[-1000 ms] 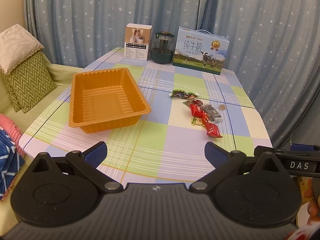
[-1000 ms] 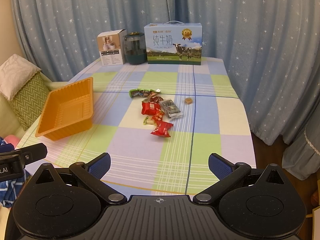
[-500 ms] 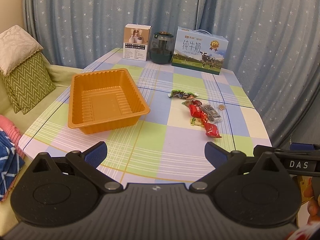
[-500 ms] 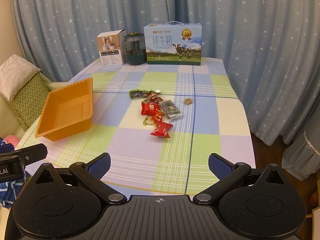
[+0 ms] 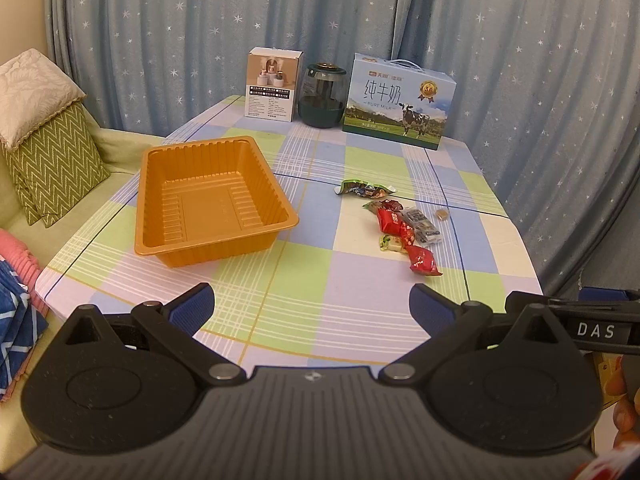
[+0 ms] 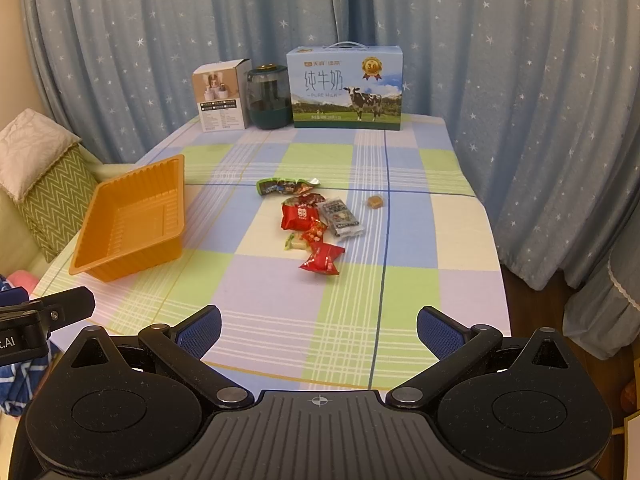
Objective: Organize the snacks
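Orange plastic, ribbed along its walls, makes up the empty tray (image 5: 208,200) that sits on the left half of the checked surface (image 5: 280,296) in the left wrist view. To its right, well apart from it, lies a loose cluster of wrapped snacks (image 5: 400,224): a green packet (image 5: 362,189) farthest back, red packets (image 5: 389,219) and a silver one (image 5: 422,226) touching in the middle, another red packet (image 5: 423,261) nearest, and a small brown candy (image 5: 441,213) just beside the group. At the far edge stand a white box (image 5: 273,85), a dark glass jar (image 5: 323,96) and a blue milk carton (image 5: 398,107), side by side before star-printed curtains (image 5: 160,32). Cushions (image 5: 44,136) rest on a sofa at left. The left gripper (image 5: 311,309) hovers above the near edge, its jaws spread wide, holding nothing.

From the right wrist view, the tray (image 6: 132,220) appears at left, seen partly from its side, and the snacks (image 6: 316,224) lie near the middle of the surface (image 6: 400,300), with the brown candy (image 6: 375,201) a little to their right. The right gripper (image 6: 319,329) is likewise wide apart and empty, held over the near edge, well short of the snacks. Part of the other tool (image 6: 40,320) shows at the lower left.
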Demonstrator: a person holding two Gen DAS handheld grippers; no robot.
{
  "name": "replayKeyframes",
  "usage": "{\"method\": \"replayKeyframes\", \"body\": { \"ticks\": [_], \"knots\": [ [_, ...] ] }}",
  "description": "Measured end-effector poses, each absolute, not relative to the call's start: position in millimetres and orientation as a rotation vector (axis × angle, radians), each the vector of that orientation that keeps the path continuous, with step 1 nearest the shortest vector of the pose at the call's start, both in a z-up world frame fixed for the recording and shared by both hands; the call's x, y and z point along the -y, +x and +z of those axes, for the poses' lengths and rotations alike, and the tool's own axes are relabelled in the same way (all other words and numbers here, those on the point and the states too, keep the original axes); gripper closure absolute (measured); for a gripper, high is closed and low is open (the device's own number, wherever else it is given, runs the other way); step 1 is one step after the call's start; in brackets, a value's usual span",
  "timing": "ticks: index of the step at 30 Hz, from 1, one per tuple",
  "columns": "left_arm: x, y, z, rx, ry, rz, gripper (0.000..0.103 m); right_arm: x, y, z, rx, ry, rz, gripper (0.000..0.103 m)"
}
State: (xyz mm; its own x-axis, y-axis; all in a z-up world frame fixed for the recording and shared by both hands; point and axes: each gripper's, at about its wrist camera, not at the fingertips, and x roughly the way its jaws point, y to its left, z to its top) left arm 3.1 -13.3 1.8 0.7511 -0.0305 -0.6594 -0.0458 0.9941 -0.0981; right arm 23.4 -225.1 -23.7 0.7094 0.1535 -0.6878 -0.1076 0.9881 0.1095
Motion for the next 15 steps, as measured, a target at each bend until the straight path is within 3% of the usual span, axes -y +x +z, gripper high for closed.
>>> {"method": "replayKeyframes", "body": {
  "ticks": [15],
  "knots": [
    [14.4,3.2,1.5,-0.721,-0.114,0.006,0.0,225.3,23.9,-24.2,-0.77,0.064,0.144,0.0]
  ]
}}
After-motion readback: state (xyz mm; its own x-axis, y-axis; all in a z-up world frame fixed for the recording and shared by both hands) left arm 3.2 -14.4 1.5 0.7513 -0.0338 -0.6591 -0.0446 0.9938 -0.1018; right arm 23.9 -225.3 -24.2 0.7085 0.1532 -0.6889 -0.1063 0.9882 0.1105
